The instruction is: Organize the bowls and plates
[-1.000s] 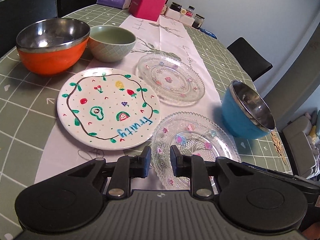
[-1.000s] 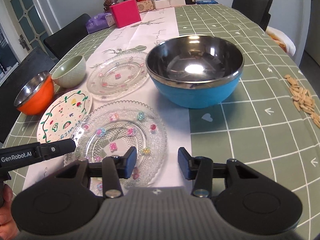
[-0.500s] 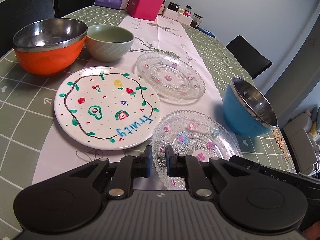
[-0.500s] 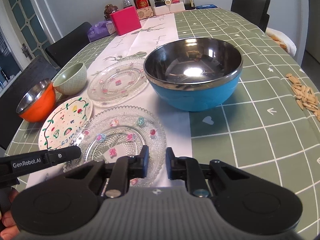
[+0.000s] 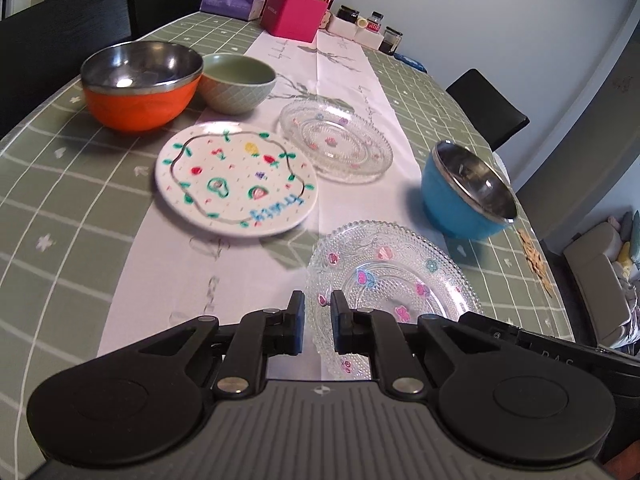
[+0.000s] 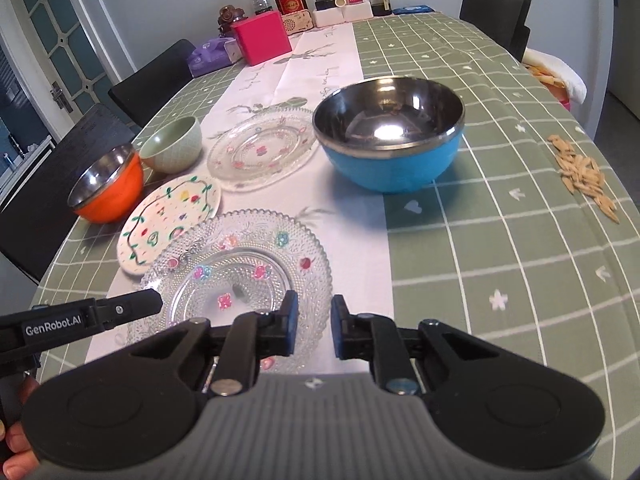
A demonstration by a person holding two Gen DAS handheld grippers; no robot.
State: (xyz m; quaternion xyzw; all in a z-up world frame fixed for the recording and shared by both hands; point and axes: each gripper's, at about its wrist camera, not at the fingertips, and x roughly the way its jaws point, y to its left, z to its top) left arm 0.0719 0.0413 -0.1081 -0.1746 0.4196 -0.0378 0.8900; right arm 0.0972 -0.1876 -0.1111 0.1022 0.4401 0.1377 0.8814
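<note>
A clear glass plate with coloured flowers [image 5: 392,276] [image 6: 236,264] hangs just above the white table runner and casts a shadow on it. My left gripper [image 5: 318,320] is shut on the plate's left rim. My right gripper [image 6: 314,324] is shut on its near right rim. One left finger [image 6: 132,306] shows at the plate's left edge in the right wrist view. Farther back lie a second glass plate [image 5: 336,146], a white painted plate [image 5: 236,178], an orange bowl [image 5: 140,92], a green bowl [image 5: 238,84] and a blue bowl [image 6: 392,152].
A pink box [image 5: 294,16], a purple tissue pack [image 5: 232,0], bottles and jars stand at the far end of the table. Loose seeds [image 6: 584,172] lie on the green cloth at the right. Dark chairs [image 6: 496,12] surround the table.
Both grippers closed their jaws onto the near glass plate's rim. The plate then came up off the runner, and both views shifted with it.
</note>
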